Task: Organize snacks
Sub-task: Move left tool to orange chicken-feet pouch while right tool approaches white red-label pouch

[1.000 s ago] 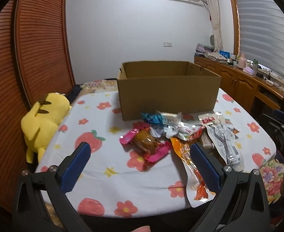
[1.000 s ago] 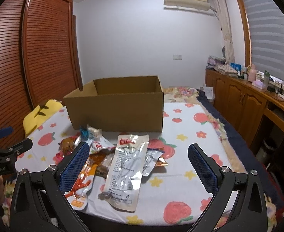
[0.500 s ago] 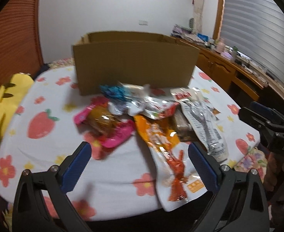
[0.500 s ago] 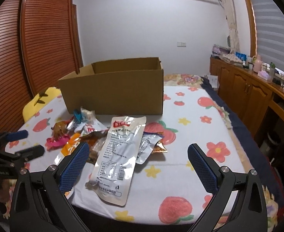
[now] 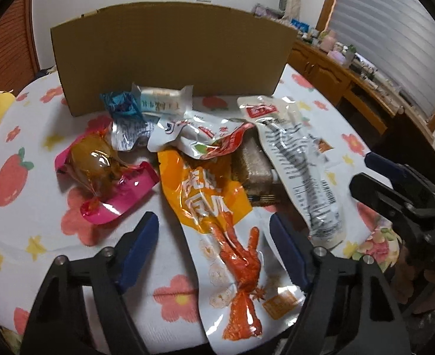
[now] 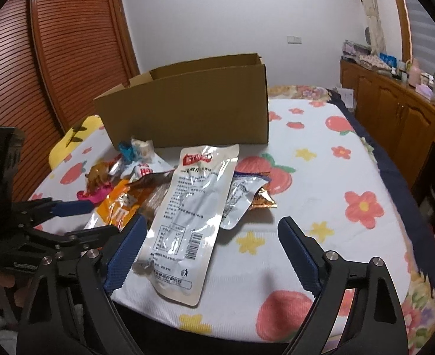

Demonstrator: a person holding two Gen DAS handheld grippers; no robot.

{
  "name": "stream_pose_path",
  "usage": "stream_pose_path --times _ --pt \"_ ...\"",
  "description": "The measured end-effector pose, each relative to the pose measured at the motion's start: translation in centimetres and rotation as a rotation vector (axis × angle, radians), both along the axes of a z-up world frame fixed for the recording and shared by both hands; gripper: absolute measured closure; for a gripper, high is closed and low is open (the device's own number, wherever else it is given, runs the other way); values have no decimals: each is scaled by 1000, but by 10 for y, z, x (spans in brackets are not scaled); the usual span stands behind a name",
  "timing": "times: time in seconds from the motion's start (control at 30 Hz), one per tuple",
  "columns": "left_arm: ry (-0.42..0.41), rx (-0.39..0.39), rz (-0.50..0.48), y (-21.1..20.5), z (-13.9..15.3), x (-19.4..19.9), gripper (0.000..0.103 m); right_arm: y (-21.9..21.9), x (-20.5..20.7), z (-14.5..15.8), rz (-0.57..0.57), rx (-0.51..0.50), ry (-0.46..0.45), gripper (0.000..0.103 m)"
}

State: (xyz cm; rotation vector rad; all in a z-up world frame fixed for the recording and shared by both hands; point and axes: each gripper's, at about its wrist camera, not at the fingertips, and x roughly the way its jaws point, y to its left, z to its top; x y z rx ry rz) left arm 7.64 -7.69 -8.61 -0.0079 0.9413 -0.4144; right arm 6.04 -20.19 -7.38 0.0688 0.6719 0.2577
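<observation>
An open cardboard box (image 5: 170, 59) (image 6: 187, 109) stands at the back of the table, with a pile of snack packets in front of it. My left gripper (image 5: 214, 224) is tilted down over the orange chicken-feet packet (image 5: 214, 207). Its jaws are closing with the packet between them, and the pads are not touching it. My right gripper (image 6: 213, 224) hovers over the near end of a long silver pouch (image 6: 193, 207) (image 5: 294, 159). Its jaws are narrowing slightly and grip nothing. A pink-wrapped snack (image 5: 104, 171), a blue packet (image 5: 122, 106) and a white-red packet (image 5: 199, 136) lie nearby.
The tablecloth (image 6: 335, 207) has strawberries and flowers, and its front edge is close below both grippers. A yellow plush toy (image 6: 75, 136) sits at the table's left side. Slatted wooden doors (image 6: 54, 59) stand on the left, and a wooden cabinet (image 6: 395, 118) with clutter runs along the right.
Both grippers sank and tilted down toward the snack pile. The left came in much closer, over the orange packet, and its jaws narrowed. The right's jaws narrowed a little.
</observation>
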Motion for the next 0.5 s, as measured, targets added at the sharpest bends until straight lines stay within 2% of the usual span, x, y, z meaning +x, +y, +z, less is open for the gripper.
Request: stream_pose_path --times 0.3,0.33,0.37,0.4,0.43,0.5 --pt "22 23 -16 -6 -5 10 28 2 3 -2 12 -1 17 11" --pt "12 43 -16 -7 -5 10 34 2 3 -2 14 -3 18 11" --pt "1 60 -21 -7 -5 9 48 3 4 -3 17 -4 20 11" --pt "-10 87 -23 -7 -5 7 51 4 4 -3 21 -6 22 11" --pt "-15 95 -23 -7 -5 7 60 5 5 -3 25 -8 24 11" --pt "-1 62 -31 1 -4 7 61 7 7 -4 35 -12 32 11"
